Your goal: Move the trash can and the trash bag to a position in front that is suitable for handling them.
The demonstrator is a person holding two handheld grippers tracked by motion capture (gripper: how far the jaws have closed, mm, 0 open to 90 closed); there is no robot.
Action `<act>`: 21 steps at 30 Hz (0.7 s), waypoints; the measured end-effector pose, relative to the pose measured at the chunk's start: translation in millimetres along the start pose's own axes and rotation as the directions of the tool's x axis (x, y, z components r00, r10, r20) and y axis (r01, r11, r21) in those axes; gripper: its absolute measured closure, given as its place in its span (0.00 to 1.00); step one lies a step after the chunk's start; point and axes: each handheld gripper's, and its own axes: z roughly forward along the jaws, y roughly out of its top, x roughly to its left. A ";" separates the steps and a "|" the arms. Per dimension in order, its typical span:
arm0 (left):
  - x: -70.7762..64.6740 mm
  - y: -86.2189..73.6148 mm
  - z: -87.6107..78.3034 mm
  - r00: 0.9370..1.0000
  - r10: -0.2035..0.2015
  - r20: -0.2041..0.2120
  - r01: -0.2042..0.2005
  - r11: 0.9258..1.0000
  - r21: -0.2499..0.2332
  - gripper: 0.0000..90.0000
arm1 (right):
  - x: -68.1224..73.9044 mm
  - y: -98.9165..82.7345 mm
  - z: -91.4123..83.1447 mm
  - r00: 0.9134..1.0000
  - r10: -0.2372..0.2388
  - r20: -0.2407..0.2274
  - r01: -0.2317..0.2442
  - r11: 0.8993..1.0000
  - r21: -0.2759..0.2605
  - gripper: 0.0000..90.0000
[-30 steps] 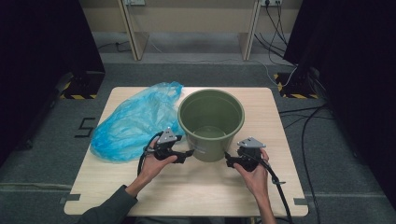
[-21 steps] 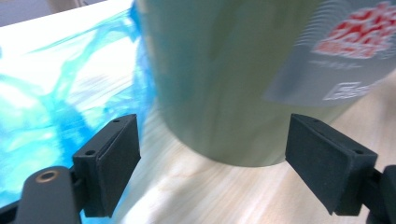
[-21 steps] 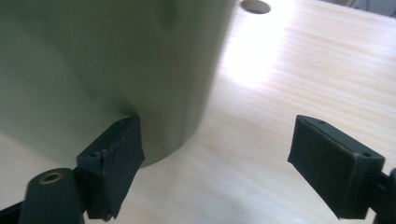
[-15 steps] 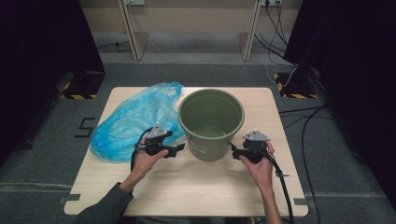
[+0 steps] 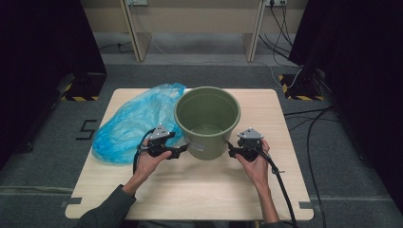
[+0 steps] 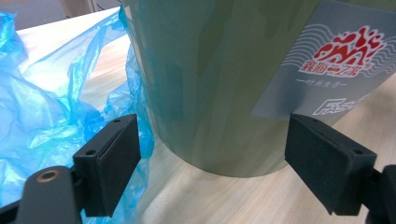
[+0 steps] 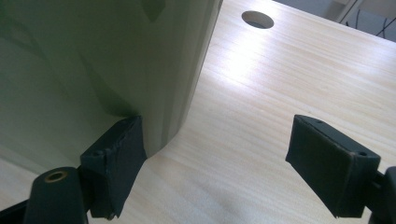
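An empty olive-green bucket [image 5: 207, 121] stands upright in the middle of the wooden table [image 5: 199, 194]. A crumpled blue plastic bag [image 5: 128, 123] lies to its left, touching its side. My left gripper [image 5: 179, 151] is open at the bucket's lower left. In the left gripper view the bucket wall [image 6: 210, 84] with its grey label [image 6: 336, 56] stands between the wide jaws of the gripper [image 6: 219, 158], and the bag [image 6: 42, 116] lies at the left. My right gripper [image 5: 232, 151] is open at the bucket's lower right. In its own view, the right gripper [image 7: 219, 161] has its left pad [image 7: 116, 154] against the bucket's base [image 7: 93, 60].
A round hole [image 7: 258, 19] is cut in the tabletop beyond the bucket on the right. Bare wood lies in front of the bucket and to its right. Cables [image 5: 285, 190] trail from the right gripper off the table's front edge. Grey carpet surrounds the table.
Both hands have moved a little forward along the bucket's sides. The bucket appears shifted slightly to the left. Jaws remain open.
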 end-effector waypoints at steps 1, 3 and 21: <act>0.9 0.1 0.4 1.000 -0.005 0.001 0.005 1.000 0.000 0.19 | 0.7 1.1 0.9 1.000 -0.001 0.005 0.001 1.000 0.003 0.21; 2.4 0.4 1.2 1.000 -0.007 -0.003 0.007 1.000 -0.001 0.19 | 0.5 2.7 3.3 1.000 0.005 0.008 -0.005 1.000 0.002 0.21; 24.0 -5.8 -20.7 0.999 -0.015 -0.043 0.016 1.000 0.021 0.20 | -4.3 -5.0 0.2 1.000 0.008 0.009 -0.008 1.000 0.028 0.20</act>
